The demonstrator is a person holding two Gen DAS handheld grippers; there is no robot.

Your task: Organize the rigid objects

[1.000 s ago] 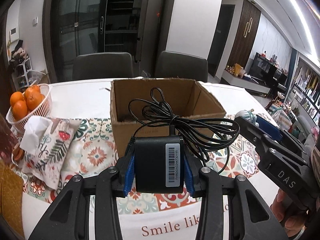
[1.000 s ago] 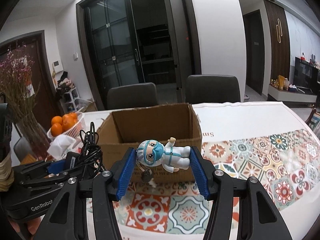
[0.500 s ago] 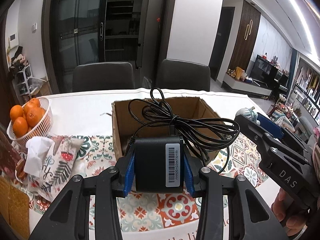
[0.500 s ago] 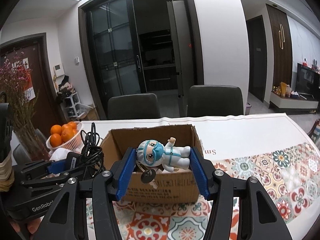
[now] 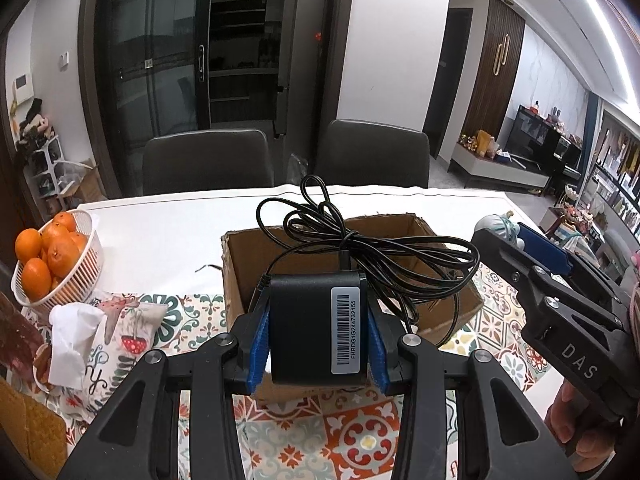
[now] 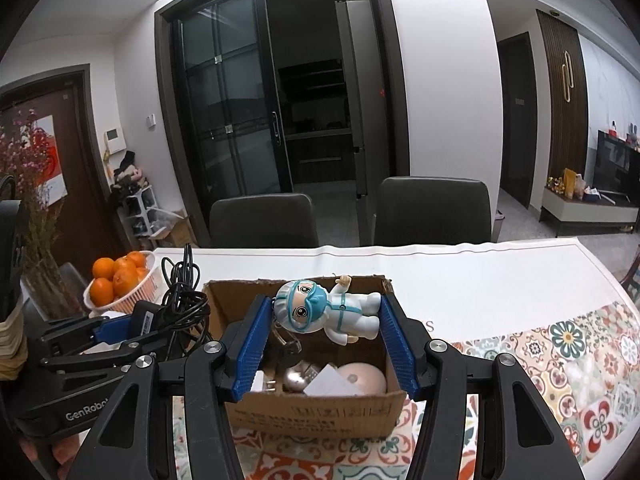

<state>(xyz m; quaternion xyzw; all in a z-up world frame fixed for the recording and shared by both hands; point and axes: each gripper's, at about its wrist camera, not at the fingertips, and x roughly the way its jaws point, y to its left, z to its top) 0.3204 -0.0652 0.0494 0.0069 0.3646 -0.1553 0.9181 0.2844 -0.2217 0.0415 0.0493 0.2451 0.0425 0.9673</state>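
My left gripper (image 5: 318, 334) is shut on a black power adapter (image 5: 316, 328) with a barcode label; its coiled black cable (image 5: 360, 256) hangs over the open cardboard box (image 5: 236, 276). My right gripper (image 6: 324, 332) is shut on a small toy figure (image 6: 326, 312) in a white suit and blue goggles, held above the same cardboard box (image 6: 316, 412). Inside the box lie a round pinkish object (image 6: 362, 378), a white card and a shiny metal piece. Each gripper shows in the other's view: the right gripper (image 5: 516, 240) at right, the left gripper (image 6: 120, 328) at left.
A white basket of oranges (image 5: 52, 260) stands at the table's left, with a patterned cloth and crumpled tissue (image 5: 76, 324) in front of it. The table (image 5: 168, 232) has a patterned tile-print runner. Two dark chairs (image 5: 208, 164) stand behind it. Dried flowers (image 6: 28, 184) rise at far left.
Both grippers have risen and moved forward over the box with their loads; the box now sits lower in both views and its contents show in the right wrist view.
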